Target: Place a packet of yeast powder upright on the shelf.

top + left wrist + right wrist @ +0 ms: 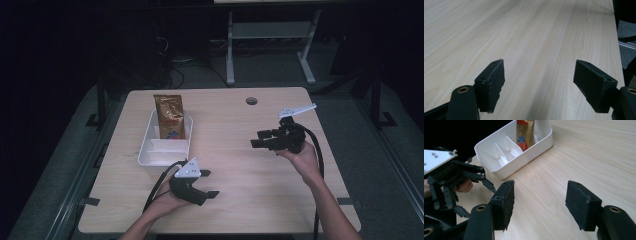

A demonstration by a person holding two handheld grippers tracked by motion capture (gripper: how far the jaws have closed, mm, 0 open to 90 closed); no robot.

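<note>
A white divided tray (145, 152) sits left of the table's middle. A gold packet (170, 117) stands upright in its far compartment. My left gripper (210, 183) rests low near the front edge, just right of the tray's near end, open and empty. In the left gripper view its jaws (540, 80) frame bare wood. My right gripper (257, 138) hovers at the right, pointing left toward the tray, open with nothing between its pads. The right gripper view looks past these jaws (540, 202) at the tray (524, 157) and the packet (525, 131).
The table (240, 200) is pale wood with a round cable hole (251, 101) near its far edge. Bare tabletop lies between the two grippers. The tray's two near compartments hold nothing. Dark floor and a desk frame (272, 35) lie beyond.
</note>
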